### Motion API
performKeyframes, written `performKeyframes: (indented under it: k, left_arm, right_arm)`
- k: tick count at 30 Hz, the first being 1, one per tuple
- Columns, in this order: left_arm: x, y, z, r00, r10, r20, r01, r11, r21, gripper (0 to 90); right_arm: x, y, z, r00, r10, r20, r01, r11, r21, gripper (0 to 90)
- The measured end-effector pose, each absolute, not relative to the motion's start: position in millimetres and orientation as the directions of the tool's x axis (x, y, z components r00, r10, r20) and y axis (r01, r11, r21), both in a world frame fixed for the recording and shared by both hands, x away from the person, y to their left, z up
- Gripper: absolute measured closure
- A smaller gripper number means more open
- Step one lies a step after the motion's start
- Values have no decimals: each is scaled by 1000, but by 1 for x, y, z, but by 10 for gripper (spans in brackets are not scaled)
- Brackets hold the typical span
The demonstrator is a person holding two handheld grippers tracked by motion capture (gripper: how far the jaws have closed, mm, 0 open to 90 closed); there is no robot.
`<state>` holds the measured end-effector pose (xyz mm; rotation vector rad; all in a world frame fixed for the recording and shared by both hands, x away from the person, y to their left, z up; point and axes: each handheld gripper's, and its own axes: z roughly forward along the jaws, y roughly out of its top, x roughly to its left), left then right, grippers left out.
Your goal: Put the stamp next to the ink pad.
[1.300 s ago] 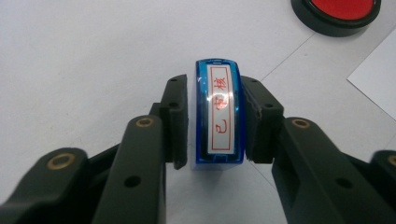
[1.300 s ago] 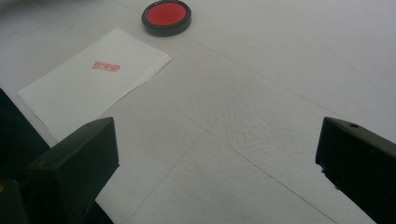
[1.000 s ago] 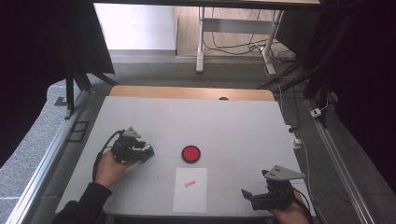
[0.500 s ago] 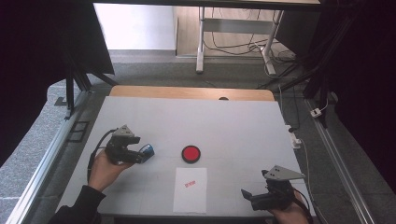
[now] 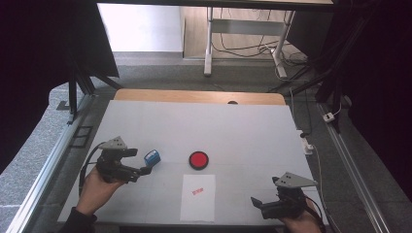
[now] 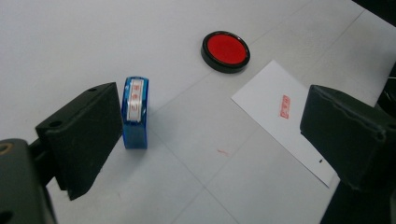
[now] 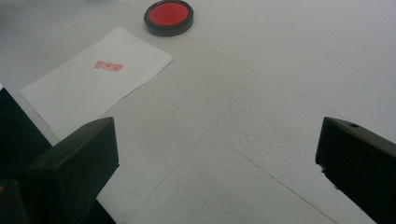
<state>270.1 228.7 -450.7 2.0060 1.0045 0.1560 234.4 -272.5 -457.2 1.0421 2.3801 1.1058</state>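
We're holding the right gripper (image 5: 257,202) low at the near right edge of the surface (image 5: 243,126), fingers standing wide apart w/ nothing between them. Left gripper (image 5: 145,170) is hovering at the near left; its fingers have just been opening and are now gaping, gripping nothing. The blue stamp (image 6: 135,112) is standing on the surface just beside the left finger, apart from it. Btw the grippers, a stamped paper sheet (image 5: 198,196) is lying flat. Beyond it, the red ink pad (image 5: 198,159) is sitting mid-surface.
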Motion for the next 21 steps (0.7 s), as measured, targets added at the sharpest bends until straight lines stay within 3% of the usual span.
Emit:
performKeyframes:
  k: [21]
  left_arm:
    - [204,265,-457,650,715,-257,574,-240,783,0]
  right_arm:
    - [235,-272,-457,-682,731,15,485,438,757,0]
